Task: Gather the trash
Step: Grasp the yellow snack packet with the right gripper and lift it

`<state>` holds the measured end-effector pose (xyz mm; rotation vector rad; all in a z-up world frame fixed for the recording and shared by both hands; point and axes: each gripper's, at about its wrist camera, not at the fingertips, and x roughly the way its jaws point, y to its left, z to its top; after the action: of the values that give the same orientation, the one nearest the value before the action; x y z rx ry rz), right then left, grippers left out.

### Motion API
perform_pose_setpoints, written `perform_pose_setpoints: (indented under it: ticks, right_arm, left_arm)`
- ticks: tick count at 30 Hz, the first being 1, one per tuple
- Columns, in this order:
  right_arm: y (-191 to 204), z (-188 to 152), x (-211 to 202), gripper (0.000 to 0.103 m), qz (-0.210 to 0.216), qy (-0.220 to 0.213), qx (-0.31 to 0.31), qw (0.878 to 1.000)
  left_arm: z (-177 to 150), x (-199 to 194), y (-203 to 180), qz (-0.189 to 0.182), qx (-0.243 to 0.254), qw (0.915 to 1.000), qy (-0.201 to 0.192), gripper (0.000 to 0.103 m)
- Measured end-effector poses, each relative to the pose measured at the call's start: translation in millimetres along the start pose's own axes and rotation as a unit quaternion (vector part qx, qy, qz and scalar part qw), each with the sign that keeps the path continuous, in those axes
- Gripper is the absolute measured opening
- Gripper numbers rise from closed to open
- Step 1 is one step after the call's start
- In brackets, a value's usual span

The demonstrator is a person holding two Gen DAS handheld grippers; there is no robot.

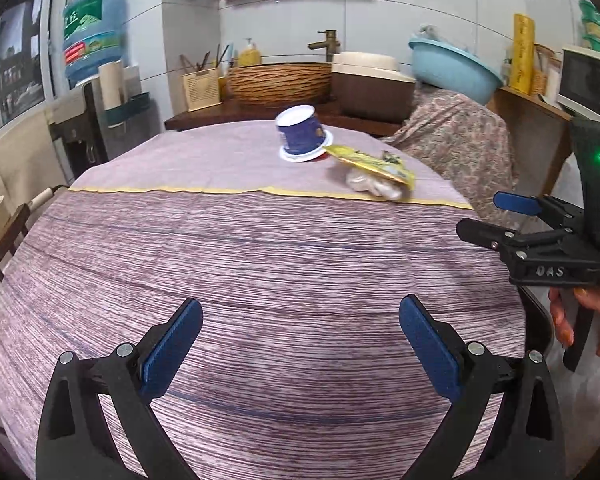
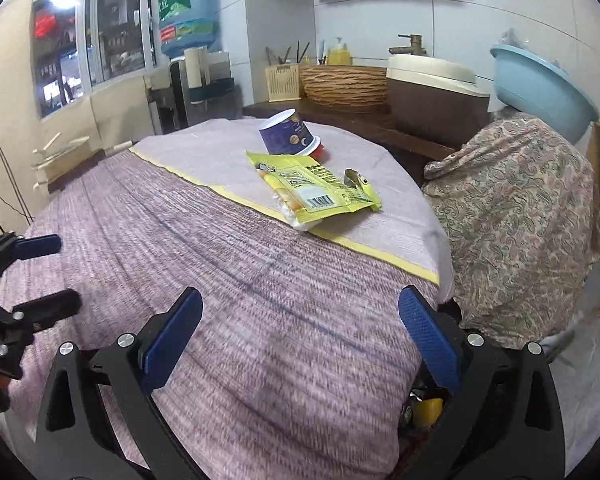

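**Both hand-held grippers empty, trash far ahead**

Your right hand-held gripper is spread wide with nothing between its blue pads; it hovers low over the near, right part of the surface. Your left hand-held gripper is equally wide and empty, hanging over the near middle.

The trash lies well ahead of both. The yellow wrapper rests on a white wad just past the cloth's yellow stripe, its long axis running away and leftward from the right hand-held gripper. Just beyond it stands an upturned blue cup, its rim touching or nearly touching the wrapper's far edge.

The right side looks nearer the wrapper and better lined up. Expect to reach forward and slightly left, pads straddling the wrapper's short width.
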<state>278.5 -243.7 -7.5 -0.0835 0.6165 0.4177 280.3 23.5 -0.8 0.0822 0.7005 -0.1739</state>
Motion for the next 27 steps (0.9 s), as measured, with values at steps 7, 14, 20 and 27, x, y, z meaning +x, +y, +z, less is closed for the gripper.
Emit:
perform_pose_setpoints:
  ticks: [7,14,20,27]
  right_arm:
    - [-1,38,50,0.097,0.011,0.020,-0.009,1.000]
    - [36,81,88,0.093,-0.022,0.021,-0.060,0.998]
    - [63,97,133,0.055,-0.100,0.044,-0.113,0.988]
    - [43,107,110,0.010,-0.102,0.015,-0.103,0.989]
  left_arm:
    - [4,7,10,0.006,0.000,1.0000,0.005,0.097]
    - [5,10,7,-0.006,-0.005,0.9999,0.008,0.097]
    - [5,13,9,-0.009,-0.007,0.9998,0.014,0.097]
    - [7,22,10,-0.014,-0.006,0.9997,0.020,0.097]
